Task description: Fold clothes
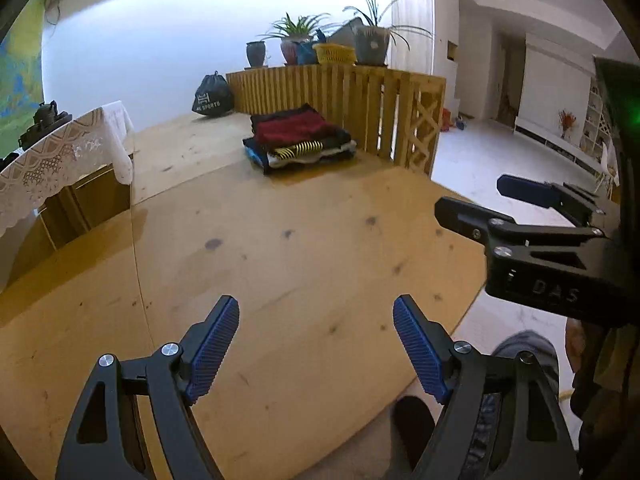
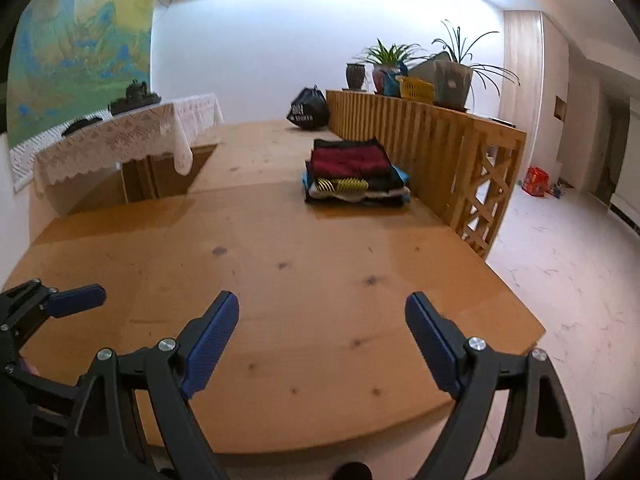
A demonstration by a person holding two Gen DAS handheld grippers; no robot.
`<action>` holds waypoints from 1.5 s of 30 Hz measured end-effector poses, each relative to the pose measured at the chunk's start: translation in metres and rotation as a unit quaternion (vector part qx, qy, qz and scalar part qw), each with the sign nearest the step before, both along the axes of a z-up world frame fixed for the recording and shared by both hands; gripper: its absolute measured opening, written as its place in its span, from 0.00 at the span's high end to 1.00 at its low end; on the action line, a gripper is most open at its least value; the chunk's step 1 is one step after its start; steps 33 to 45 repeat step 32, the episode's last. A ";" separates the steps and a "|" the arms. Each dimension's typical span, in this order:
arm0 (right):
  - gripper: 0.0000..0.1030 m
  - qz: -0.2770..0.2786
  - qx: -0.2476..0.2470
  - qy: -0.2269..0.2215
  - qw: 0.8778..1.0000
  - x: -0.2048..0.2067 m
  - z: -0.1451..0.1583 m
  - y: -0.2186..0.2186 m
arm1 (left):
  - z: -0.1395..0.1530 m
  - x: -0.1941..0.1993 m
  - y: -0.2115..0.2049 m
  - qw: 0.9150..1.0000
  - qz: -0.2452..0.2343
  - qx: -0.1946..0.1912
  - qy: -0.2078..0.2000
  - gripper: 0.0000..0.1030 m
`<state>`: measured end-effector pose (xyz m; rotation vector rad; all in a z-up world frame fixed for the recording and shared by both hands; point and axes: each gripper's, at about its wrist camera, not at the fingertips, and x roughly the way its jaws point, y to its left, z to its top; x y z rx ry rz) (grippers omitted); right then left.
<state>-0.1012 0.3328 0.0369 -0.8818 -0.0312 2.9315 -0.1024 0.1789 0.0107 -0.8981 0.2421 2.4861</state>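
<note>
A stack of folded clothes, dark red on top with a yellow-striped piece at its front, lies far back on the wooden platform, beside the slatted wooden fence. It also shows in the right wrist view. My left gripper is open and empty above the platform's near part. My right gripper is open and empty too, and it shows at the right edge of the left wrist view. One blue pad of the left gripper shows at the left of the right wrist view.
A slatted wooden fence with potted plants and a yellow basket on top borders the platform's right back. A black sports bag sits at the far end. A lace-covered table stands left. White tiled floor lies right.
</note>
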 end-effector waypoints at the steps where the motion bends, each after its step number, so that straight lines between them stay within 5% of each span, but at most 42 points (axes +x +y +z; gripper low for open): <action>1: 0.17 -0.001 0.004 -0.004 1.000 0.001 -0.002 -0.002 | -0.001 0.002 -0.001 1.000 0.002 0.000 -0.002 0.24; 45: 0.17 0.015 0.041 0.009 0.999 0.017 0.009 -0.023 | 0.010 0.022 -0.012 0.999 0.021 0.014 0.021 0.24</action>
